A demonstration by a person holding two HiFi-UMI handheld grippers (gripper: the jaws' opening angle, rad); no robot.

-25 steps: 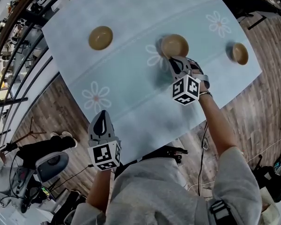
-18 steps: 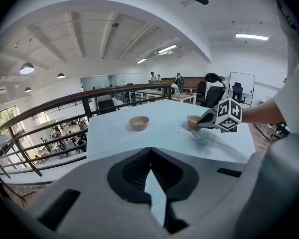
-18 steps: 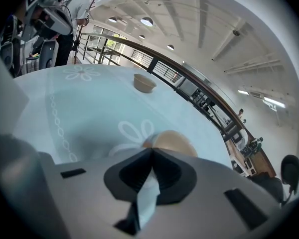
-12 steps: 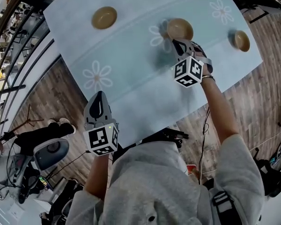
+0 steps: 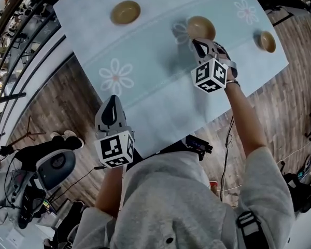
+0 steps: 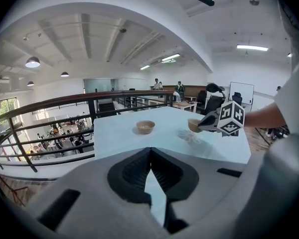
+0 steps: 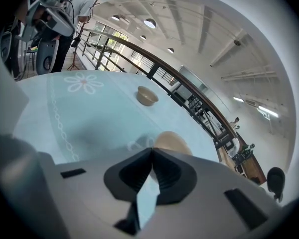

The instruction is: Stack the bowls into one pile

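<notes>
**Bowls, three, tan, round, smooth, apparently wooden.**
- Left bowl (image 5: pixel 126 12): upright on the table (image 5: pixel 155 95), inside bare, well apart from the others.
- Middle bowl (image 5: pixel 201 27): inside bare. Its near rim is at the tips of the right gripper (image 5: pixel 200 42). It appears slightly raised, with a soft shadow on the cloth beside it.
- Right bowl (image 5: pixel 267 41): the smallest in the head view, upright near the table's right edge, standing alone.

**Jaws.**
- Right gripper: jaws closed, tips pinching the middle bowl's near rim. In the right gripper view the bowl's curved side bulges just beyond the meeting tips.
- Left gripper (image 5: pixel 112 104): jaws closed tip to tip with nothing between them. It hangs over the table's near edge, well apart from every bowl.

**Surfaces.**
- The table is covered by a pale blue tablecloth (image 5: pixel 145 51), matte, printed with white daisies (image 5: pixel 115 77) and a fine chain-pattern line.
- Both grippers are grey moulded shells with black ribbed jaw pads, and each carries a cube with square markers.
- The floor (image 5: pixel 67 102) is wood plank.
</notes>
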